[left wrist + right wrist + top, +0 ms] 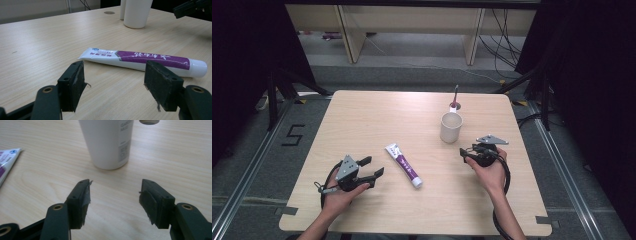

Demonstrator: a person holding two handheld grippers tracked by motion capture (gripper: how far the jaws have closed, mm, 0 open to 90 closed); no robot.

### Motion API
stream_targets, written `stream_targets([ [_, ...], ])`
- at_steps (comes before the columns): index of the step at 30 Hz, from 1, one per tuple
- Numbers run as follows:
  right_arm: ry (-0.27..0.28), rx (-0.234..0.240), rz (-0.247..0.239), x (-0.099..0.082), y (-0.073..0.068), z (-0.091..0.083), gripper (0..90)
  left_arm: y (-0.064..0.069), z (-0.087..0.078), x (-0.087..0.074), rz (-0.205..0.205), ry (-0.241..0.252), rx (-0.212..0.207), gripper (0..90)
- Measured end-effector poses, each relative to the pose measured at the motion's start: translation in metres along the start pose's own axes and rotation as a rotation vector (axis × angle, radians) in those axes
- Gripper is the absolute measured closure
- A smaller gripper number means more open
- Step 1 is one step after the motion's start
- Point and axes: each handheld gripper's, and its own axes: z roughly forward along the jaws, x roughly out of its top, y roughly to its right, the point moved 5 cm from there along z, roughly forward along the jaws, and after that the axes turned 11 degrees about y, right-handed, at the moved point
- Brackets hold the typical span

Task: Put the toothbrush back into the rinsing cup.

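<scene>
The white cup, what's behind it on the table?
Behind the white cup a toothbrush lies on the table, its dark red handle pointing away. The end nearest the cup sits close behind the rim; whether they touch is unclear.

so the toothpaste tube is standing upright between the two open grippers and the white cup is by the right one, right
Not quite: the toothpaste tube lies flat on the table, as the high view shows. It is between the open left gripper and right gripper, with the white cup by the right one.
</scene>
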Motion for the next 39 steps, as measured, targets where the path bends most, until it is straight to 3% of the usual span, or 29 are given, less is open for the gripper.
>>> stream_targets([
  [1,-0.016,-0.015,0.023,-0.002,-0.003,-0.002,41.9,0.0,0.0,0.0,0.0,0.0,0.001,32.3],
  [4,0.003,0.013,-0.013,-0.007,-0.006,-0.001,41.9,0.0,0.0,0.0,0.0,0.001,0.002,32.2],
  [6,-0.002,0.023,0.012,-0.011,-0.011,-0.002,42.0,0.0,0.0,0.0,0.0,0.002,0.001,32.3],
  [7,0.009,0.015,-0.019,-0.012,-0.01,-0.002,42.1,0.0,0.0,0.0,0.004,0.004,-0.002,32.3],
  [8,-0.008,0.016,-0.02,-0.013,-0.012,-0.003,42.1,0.0,0.0,0.0,0.007,-0.001,0.002,32.3],
  [9,-0.017,0.028,-0.013,-0.015,-0.014,-0.003,42.1,0.0,0.0,0.0,0.008,-0.002,0.001,32.3],
  [10,-0.012,0.009,0.007,-0.016,-0.016,-0.003,42.2,0.001,0.0,0.0,0.007,-0.002,0.0,32.3],
  [11,-0.002,0.018,-0.027,-0.016,-0.013,-0.003,42.2,0.001,0.0,0.0,0.007,-0.002,0.0,32.3],
  [12,-0.012,0.023,-0.013,-0.018,-0.014,-0.003,42.3,0.0,0.0,0.0,0.007,-0.002,-0.001,32.3],
  [13,-0.012,0.012,-0.034,-0.018,-0.013,-0.004,42.4,0.001,0.0,0.0,0.007,0.0,-0.004,32.4],
  [16,-0.007,0.017,-0.002,-0.02,-0.016,-0.004,42.4,0.001,0.0,0.0,0.009,-0.005,-0.002,32.5],
  [20,-0.005,0.023,-0.041,-0.019,-0.014,-0.005,42.5,0.001,0.001,0.0,0.014,-0.002,-0.007,32.5],
  [23,-0.007,0.025,-0.03,-0.02,-0.015,-0.006,42.4,0.002,0.001,0.0,0.017,-0.009,-0.005,32.7],
  [26,-0.023,0.032,0.014,-0.022,-0.018,-0.007,42.4,0.003,0.002,-0.001,0.008,-0.021,-0.01,32.7],
  [27,-0.013,0.019,-0.018,-0.021,-0.014,-0.008,42.4,0.003,0.003,-0.001,0.005,-0.018,-0.013,32.4],
  [28,-0.003,0.012,-0.037,-0.021,-0.013,-0.007,42.4,0.003,0.003,0.0,0.009,-0.019,-0.016,32.4],
  [29,-0.011,0.031,-0.013,-0.022,-0.014,-0.007,42.4,0.004,0.002,0.002,0.012,-0.026,-0.013,32.3],
  [33,-0.006,0.03,-0.02,-0.019,-0.014,-0.011,42.4,0.005,0.004,0.007,0.004,-0.006,-0.023,32.2],
  [36,0.005,0.025,-0.026,-0.017,-0.013,-0.014,42.3,0.006,0.006,0.017,0.027,-0.014,-0.032,32.1],
  [37,0.01,0.04,-0.013,-0.017,-0.014,-0.014,42.3,0.005,0.007,0.019,0.027,-0.007,-0.043,32.0],
  [38,0.0,0.027,-0.002,-0.017,-0.014,-0.015,42.3,0.005,0.008,0.022,0.034,-0.019,-0.043,31.9],
  [39,0.01,0.025,-0.025,-0.017,-0.012,-0.015,42.2,0.004,0.009,0.025,0.034,-0.02,-0.045,31.7],
])
